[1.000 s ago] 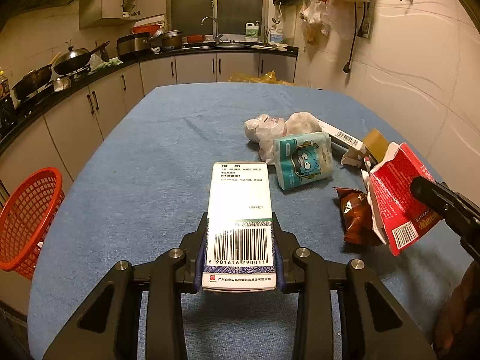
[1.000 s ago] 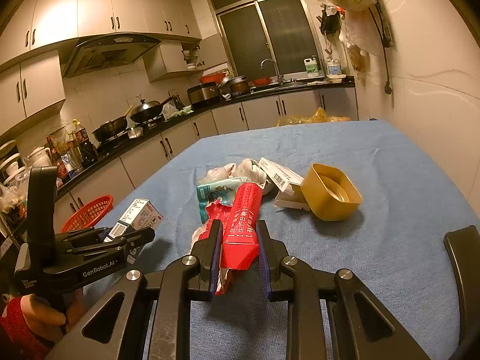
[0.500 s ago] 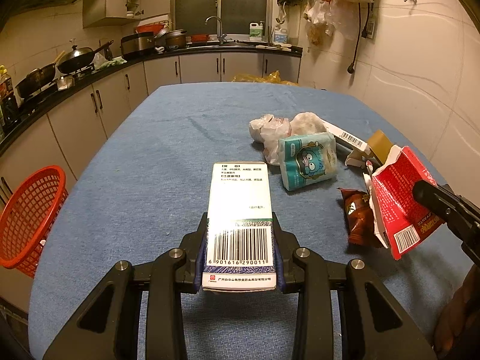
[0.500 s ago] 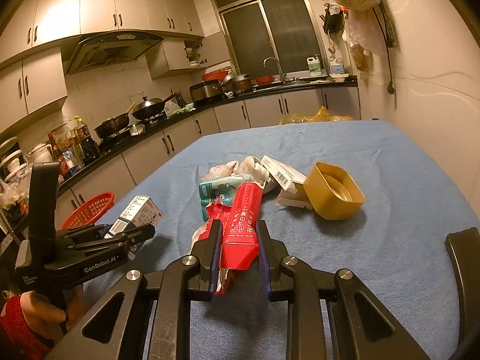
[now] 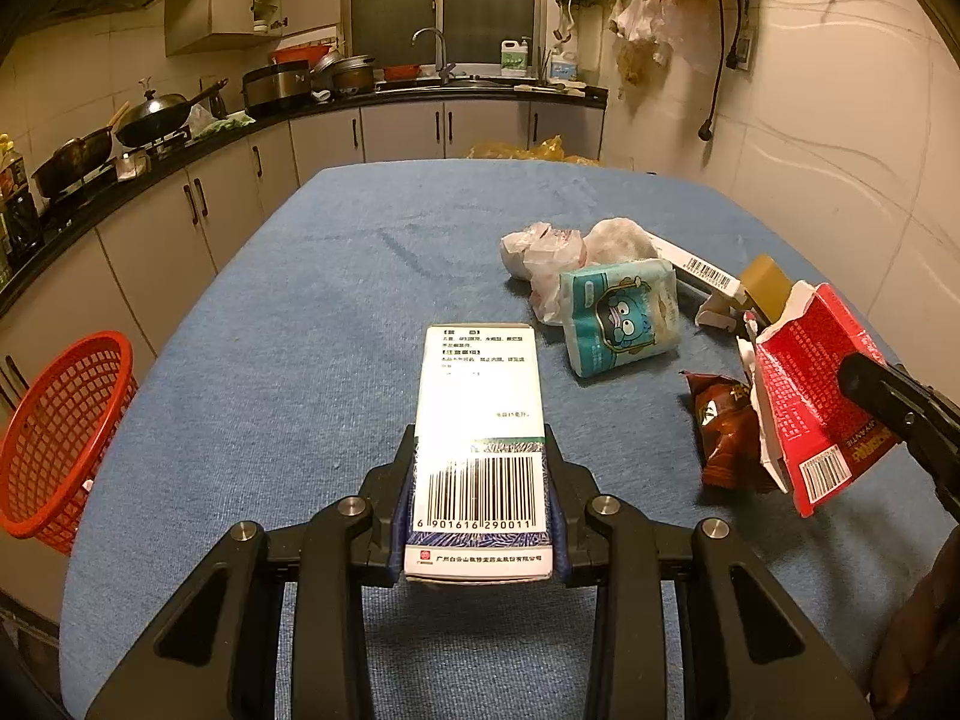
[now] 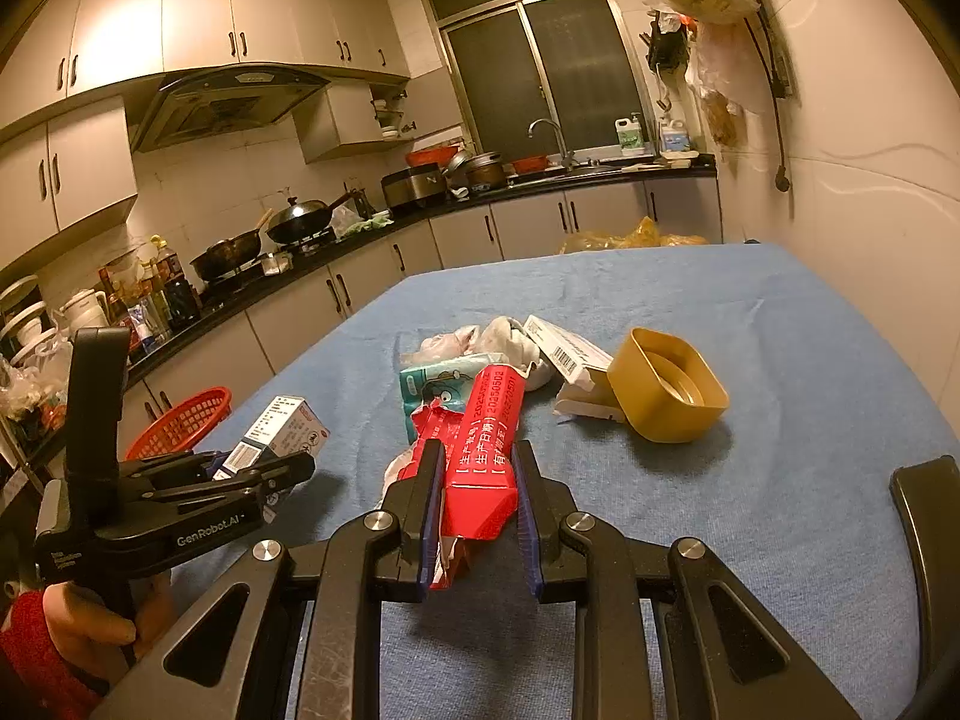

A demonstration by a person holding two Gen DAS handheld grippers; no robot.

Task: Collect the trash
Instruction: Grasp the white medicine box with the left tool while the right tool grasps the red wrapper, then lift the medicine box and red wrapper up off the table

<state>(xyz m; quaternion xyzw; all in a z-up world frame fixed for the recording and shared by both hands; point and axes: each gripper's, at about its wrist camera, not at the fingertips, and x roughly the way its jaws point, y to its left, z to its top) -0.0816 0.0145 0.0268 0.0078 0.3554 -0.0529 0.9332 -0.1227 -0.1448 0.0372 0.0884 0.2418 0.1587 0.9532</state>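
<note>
While both tongs grip | left tongs [image 5: 480, 504]: white box [image 5: 480, 420] lengthwise, pointing away | right tongs [image 6: 477, 504]: red carton [image 6: 483, 438] likewise

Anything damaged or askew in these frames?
The red carton in the right tongs is torn open, with a ragged white edge. The gold container lies tipped on its side on the blue table. The white box in the left tongs looks intact.
</note>
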